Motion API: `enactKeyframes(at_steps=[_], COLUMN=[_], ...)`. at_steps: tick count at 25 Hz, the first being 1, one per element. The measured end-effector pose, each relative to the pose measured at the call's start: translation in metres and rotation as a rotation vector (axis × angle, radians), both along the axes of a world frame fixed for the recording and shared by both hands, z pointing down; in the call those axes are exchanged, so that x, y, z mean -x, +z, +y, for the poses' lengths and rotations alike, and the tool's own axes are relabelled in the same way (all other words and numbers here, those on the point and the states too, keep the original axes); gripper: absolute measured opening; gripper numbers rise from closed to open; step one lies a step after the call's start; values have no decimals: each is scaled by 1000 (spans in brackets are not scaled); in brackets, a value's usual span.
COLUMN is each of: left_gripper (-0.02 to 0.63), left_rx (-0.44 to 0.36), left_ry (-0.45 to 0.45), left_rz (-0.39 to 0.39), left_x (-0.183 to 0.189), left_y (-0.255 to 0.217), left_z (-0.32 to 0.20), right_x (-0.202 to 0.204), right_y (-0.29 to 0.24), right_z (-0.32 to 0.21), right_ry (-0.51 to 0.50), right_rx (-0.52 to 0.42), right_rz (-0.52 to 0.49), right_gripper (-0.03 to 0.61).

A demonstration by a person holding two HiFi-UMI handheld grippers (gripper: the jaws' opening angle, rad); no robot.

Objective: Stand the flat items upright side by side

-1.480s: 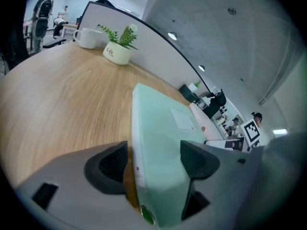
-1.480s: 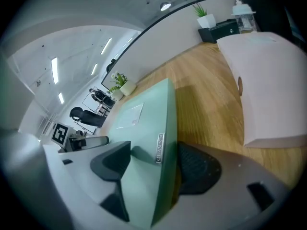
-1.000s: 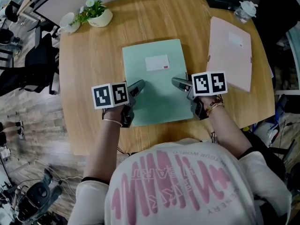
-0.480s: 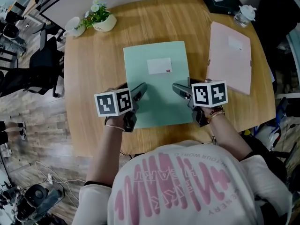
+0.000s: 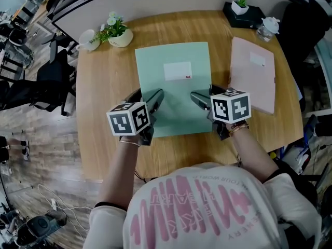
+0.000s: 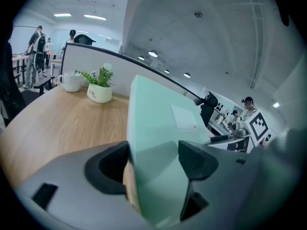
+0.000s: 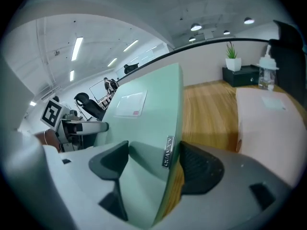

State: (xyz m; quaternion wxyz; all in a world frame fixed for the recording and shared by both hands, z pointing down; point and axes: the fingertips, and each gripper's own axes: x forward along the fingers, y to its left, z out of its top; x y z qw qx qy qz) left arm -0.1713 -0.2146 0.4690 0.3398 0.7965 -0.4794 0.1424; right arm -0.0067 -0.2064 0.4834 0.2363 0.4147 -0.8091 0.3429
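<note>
A mint-green folder (image 5: 172, 82) with a white label is in the middle of the wooden table (image 5: 101, 92), its near end raised off the wood. My left gripper (image 5: 152, 97) is shut on its left edge and my right gripper (image 5: 200, 98) on its right edge. In the left gripper view the green folder (image 6: 158, 123) fills the gap between the pads of my left gripper (image 6: 153, 162). In the right gripper view the green folder (image 7: 144, 123) sits between the pads of my right gripper (image 7: 153, 164), whose jaws have just been opening slightly. A pink folder (image 5: 254, 74) lies flat to the right.
At the table's far left stand a potted plant (image 5: 120, 35) and a white cup (image 5: 89, 39). At the far right are a black box with a small plant (image 5: 243, 12) and a glass bottle (image 5: 264, 27). Black chairs (image 5: 46, 82) stand left of the table.
Both grippers have risen with the green folder held between them, and its near end has lifted off the table. The pink folder has not moved.
</note>
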Motion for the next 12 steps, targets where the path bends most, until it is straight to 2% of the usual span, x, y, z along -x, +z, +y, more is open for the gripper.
enactKeyframes(at_steps=[12], left_gripper=[327], left_rx=[-185], left_ry=[34], left_rz=[-48], left_x=[-1], left_y=[-45], left_z=[-46], right_x=[3], right_y=[-37], right_z=[-44], right_ry=[1], right_rx=[-156], right_rz=[55], right_gripper=[347])
